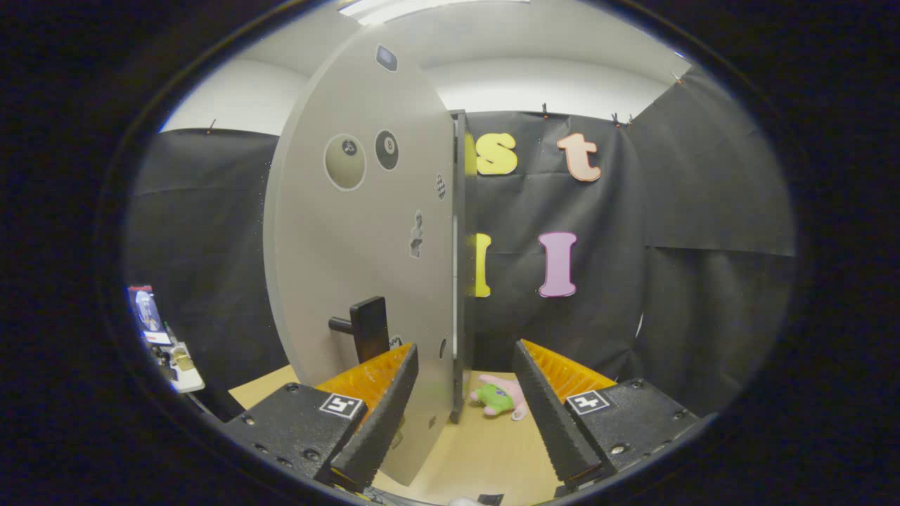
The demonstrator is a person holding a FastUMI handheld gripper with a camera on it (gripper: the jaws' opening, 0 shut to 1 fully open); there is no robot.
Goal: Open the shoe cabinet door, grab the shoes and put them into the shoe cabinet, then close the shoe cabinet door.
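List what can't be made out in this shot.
- Cabinet interior and any shoes in it: hidden behind the open door, gripper view.
- Stickers on the door: too small to identify.
- Plush toy: partly behind a finger of the open gripper.
- Clutter beside the door: cut off.

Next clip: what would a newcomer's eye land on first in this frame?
The big grey cabinet door, swung out edge-on just ahead of the hand-held gripper, dominates; round stickers dot it and a dark handle sticks out low down. The fingers stand open, holding nothing. Beyond them a small pink-and-green plush toy lies on the wooden surface.
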